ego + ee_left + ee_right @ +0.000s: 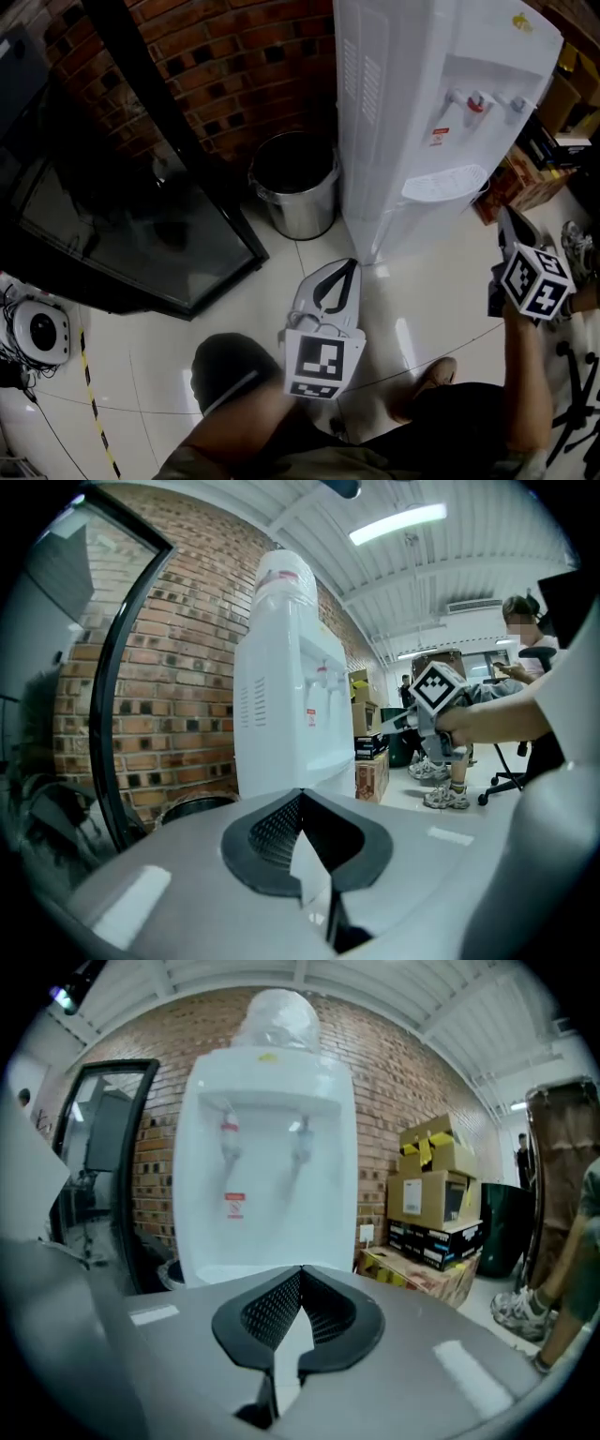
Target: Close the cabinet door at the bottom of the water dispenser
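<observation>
White water dispenser [422,112] with a red tap [478,103]; behind it a red-brown brick wall [244,66], dark-jointed; beside it a silver bin [295,192]. Left tongs [349,267] and right tongs [506,217] bear black-and-white square markers [323,364].

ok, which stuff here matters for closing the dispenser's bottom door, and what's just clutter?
Job: water dispenser; left gripper and right gripper, both shut and empty.
Lying about: metal bin; cardboard boxes; black glass-fronted unit.
</observation>
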